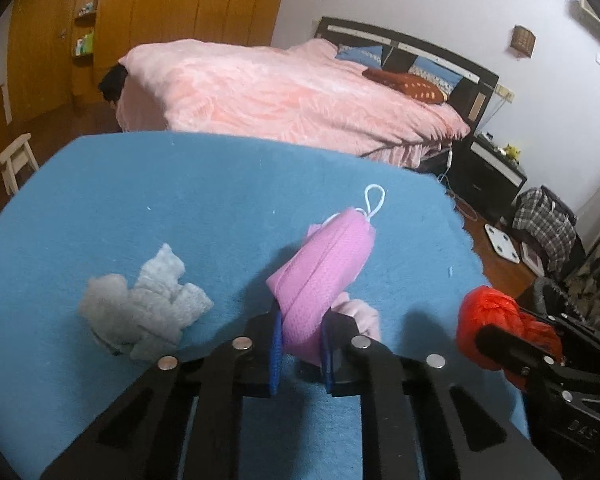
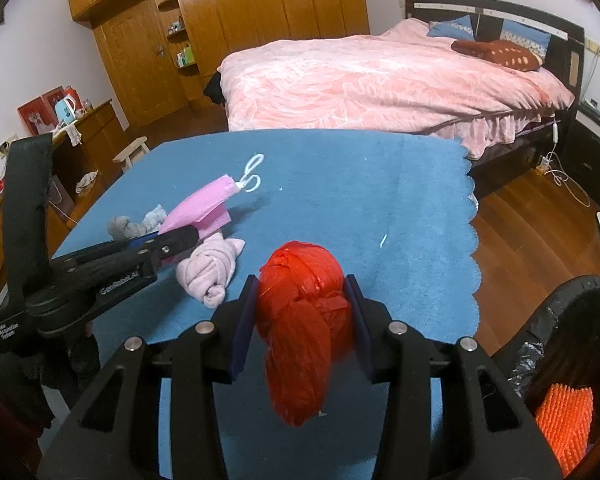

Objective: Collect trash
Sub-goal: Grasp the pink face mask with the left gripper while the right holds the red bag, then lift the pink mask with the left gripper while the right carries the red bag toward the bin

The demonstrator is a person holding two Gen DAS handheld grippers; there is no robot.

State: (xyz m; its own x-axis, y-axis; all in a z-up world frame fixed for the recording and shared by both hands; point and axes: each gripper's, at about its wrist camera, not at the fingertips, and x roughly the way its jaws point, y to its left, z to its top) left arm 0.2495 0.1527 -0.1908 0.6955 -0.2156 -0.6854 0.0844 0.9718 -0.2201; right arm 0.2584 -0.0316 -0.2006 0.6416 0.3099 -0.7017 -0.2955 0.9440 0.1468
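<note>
Left hand-held gripper (image 1: 300, 344) clamps the pink mask (image 1: 324, 264); right hand-held gripper (image 2: 302, 320) clamps the red bag (image 2: 304, 312). Grey wad (image 1: 144, 308) and pink wad (image 2: 212, 268) remain on bench (image 2: 340, 168); bin (image 2: 580, 340) awaits

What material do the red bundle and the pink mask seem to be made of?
The red bundle looks like thin plastic film, probably a knotted bag: glossy, with sharp crinkles. The pink face mask looks like matte non-woven fabric: a fine dotted emboss, with white elastic loops at its end.
</note>
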